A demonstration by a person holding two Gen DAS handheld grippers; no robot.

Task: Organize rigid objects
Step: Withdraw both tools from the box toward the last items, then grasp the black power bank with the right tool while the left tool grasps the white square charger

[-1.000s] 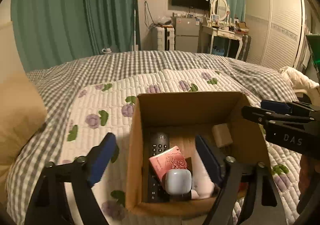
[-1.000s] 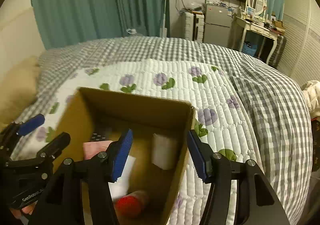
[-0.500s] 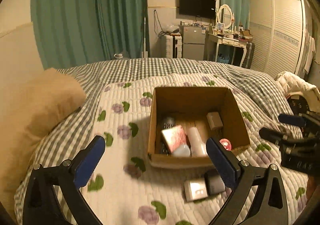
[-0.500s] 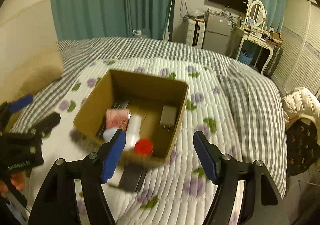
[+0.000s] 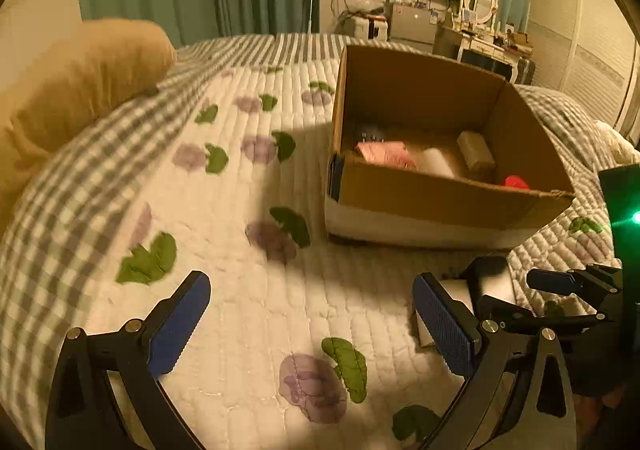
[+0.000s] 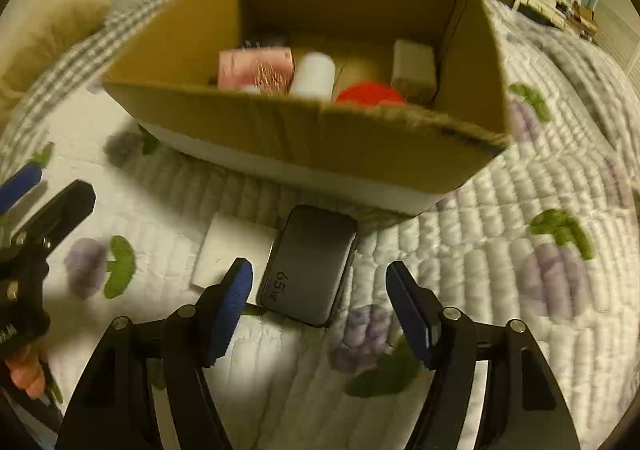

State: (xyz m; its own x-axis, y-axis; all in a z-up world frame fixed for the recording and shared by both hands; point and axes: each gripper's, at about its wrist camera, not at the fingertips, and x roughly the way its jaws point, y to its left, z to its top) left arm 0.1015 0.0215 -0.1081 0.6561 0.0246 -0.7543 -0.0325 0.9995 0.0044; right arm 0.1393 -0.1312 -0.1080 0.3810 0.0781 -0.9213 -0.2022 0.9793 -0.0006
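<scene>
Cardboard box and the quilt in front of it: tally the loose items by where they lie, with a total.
Inside the cardboard box: 4 clearly visible: pink box, white cylinder, red round item, beige block; a dark item behind the pink box is mostly hidden.
On the quilt: 2: grey 65W charger, white flat box.
Total: 6

Ahead of my right hand-held gripper [image 6: 320,306]: dark grey slab-shaped charger marked 65W [image 6: 308,264] lies between the spread jaws, open quilt to its right.
Left of charger: flat white card box [image 6: 234,250] touching it.
Beyond: open brown cardboard box [image 6: 304,142], its near wall blocks my path.
Left hand-held gripper [image 5: 308,326]: bare white quilted bed cover [image 5: 240,250] ahead.
</scene>
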